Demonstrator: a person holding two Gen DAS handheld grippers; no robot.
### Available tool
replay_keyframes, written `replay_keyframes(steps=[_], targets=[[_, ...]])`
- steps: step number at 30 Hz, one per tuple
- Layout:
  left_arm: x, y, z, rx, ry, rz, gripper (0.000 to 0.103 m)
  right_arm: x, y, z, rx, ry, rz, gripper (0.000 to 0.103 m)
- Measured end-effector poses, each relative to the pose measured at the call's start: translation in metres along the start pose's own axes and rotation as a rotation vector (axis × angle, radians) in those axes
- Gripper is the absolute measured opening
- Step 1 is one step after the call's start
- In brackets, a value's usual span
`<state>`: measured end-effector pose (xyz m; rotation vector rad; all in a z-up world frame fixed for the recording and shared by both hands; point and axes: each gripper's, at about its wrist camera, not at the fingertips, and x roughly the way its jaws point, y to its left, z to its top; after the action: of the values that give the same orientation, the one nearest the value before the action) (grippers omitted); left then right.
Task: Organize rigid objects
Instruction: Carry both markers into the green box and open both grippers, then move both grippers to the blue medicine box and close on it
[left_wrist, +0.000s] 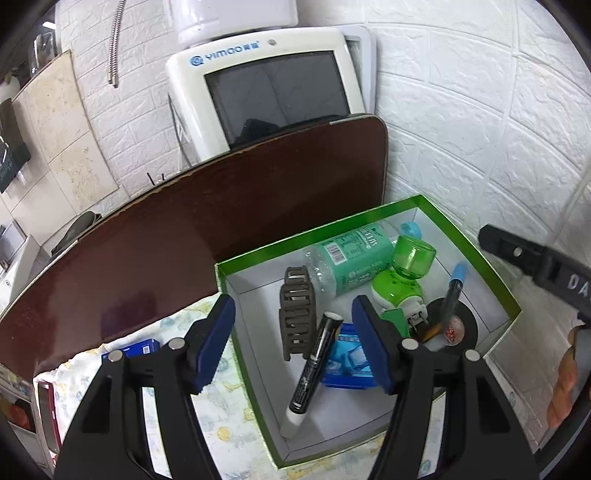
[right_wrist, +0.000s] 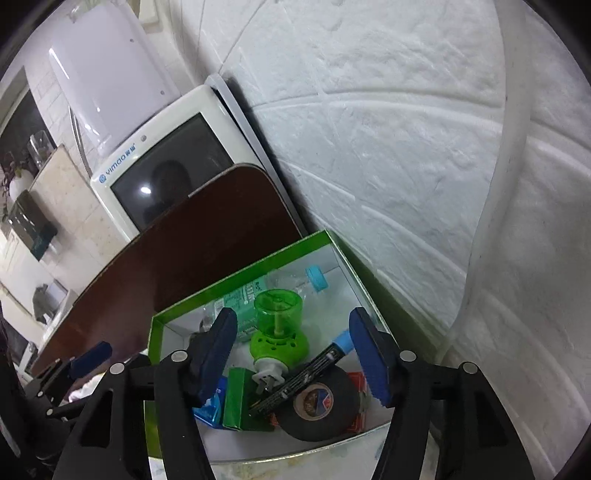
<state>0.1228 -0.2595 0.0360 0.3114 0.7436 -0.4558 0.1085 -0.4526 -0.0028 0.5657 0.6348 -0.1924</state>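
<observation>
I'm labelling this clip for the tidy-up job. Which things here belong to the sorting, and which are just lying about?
Part of the job:
green box
water bottle
green plug-in vaporizer
black pen
hair claw
black tape roll
blue-capped marker
blue packet
left gripper, right gripper, both open

Just lying about:
white monitor
brown board
patterned cloth

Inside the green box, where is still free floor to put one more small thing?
Bare floor in the green box lies at the near corner around the black pen. A smaller patch lies between the hair clip and the far-left wall. The right half, around the tape roll, is crowded.
</observation>
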Motion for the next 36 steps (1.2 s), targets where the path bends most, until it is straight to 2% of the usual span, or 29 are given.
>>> replay_keyframes(steps=[4, 11, 18, 24, 30, 36], targets=[[-0.007, 0.016, -0.003, -0.035, -0.018, 0.018, 0.065, -0.012, 0.008, 0.005, -0.013, -0.05, -0.003, 0.066], [-0.014, 0.073, -0.021, -0.148, -0.018, 0.106, 0.066, -0.012, 0.042, -0.009, -0.084, 0.002, 0.133, 0.066], [-0.026, 0.156, -0.057, -0.3, -0.005, 0.228, 0.068, -0.001, 0.11, -0.032, -0.193, 0.074, 0.255, 0.066], [-0.027, 0.216, -0.098, -0.39, 0.031, 0.278, 0.07, 0.021, 0.186, -0.062, -0.301, 0.163, 0.339, 0.065], [-0.005, 0.24, -0.136, -0.361, 0.091, 0.236, 0.07, 0.062, 0.245, -0.091, -0.357, 0.269, 0.351, 0.066], [0.022, 0.25, -0.151, -0.322, 0.097, 0.138, 0.07, 0.113, 0.276, -0.115, -0.356, 0.349, 0.285, 0.066]])
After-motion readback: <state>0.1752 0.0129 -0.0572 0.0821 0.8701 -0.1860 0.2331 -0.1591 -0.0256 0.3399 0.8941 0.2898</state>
